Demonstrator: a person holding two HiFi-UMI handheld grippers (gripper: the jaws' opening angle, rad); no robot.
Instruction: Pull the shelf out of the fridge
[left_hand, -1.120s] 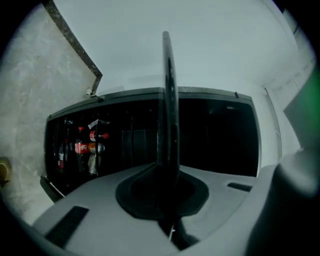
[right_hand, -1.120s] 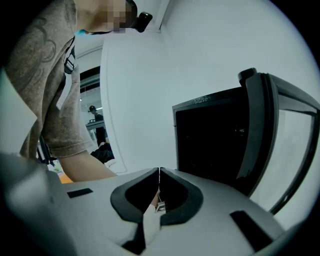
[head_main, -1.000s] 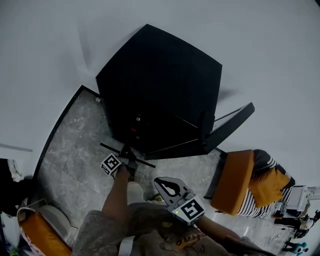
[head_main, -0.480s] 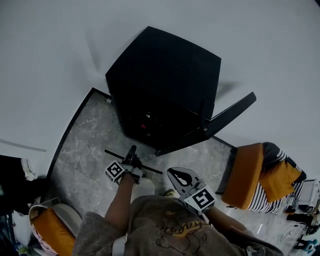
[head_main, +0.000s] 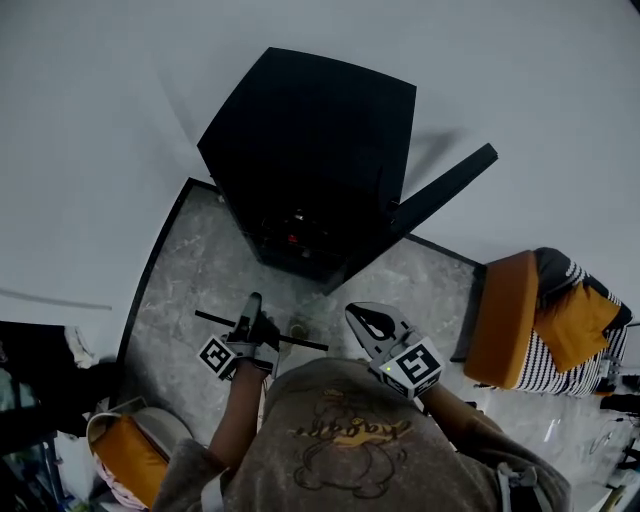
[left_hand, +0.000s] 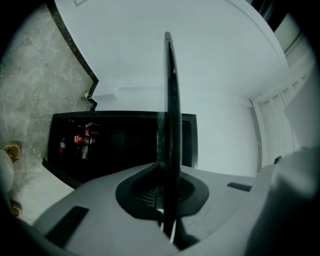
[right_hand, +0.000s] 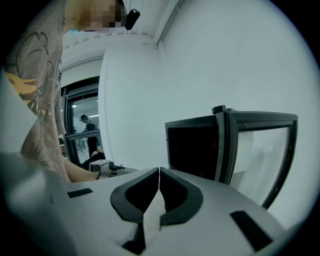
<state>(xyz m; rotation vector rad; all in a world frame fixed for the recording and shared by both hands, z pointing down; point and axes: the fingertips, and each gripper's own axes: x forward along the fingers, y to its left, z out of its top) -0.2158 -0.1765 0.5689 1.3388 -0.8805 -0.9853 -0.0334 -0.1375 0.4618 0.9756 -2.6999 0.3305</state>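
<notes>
The black mini fridge (head_main: 310, 150) stands against the white wall with its door (head_main: 440, 190) swung open to the right; red cans (left_hand: 82, 137) show inside. My left gripper (head_main: 252, 308) is shut on the thin dark shelf (head_main: 300, 342), which hangs clear of the fridge over the marble floor. In the left gripper view the shelf (left_hand: 172, 100) appears edge-on, clamped between the jaws of the left gripper (left_hand: 163, 175). My right gripper (head_main: 364, 318) floats beside it with nothing held. In the right gripper view, the right gripper (right_hand: 159, 172) has its jaws touching, facing the fridge (right_hand: 192, 147).
An orange padded seat (head_main: 510, 320) with striped fabric sits at the right. Another orange-cushioned seat (head_main: 125, 455) is at the lower left. A dark skirting strip (head_main: 150, 270) borders the marble floor (head_main: 200, 290). A shoe (left_hand: 10, 150) rests on the floor.
The left gripper has carried the shelf up and back from the fridge's front, widening the gap. The right gripper has shifted slightly and stays shut.
</notes>
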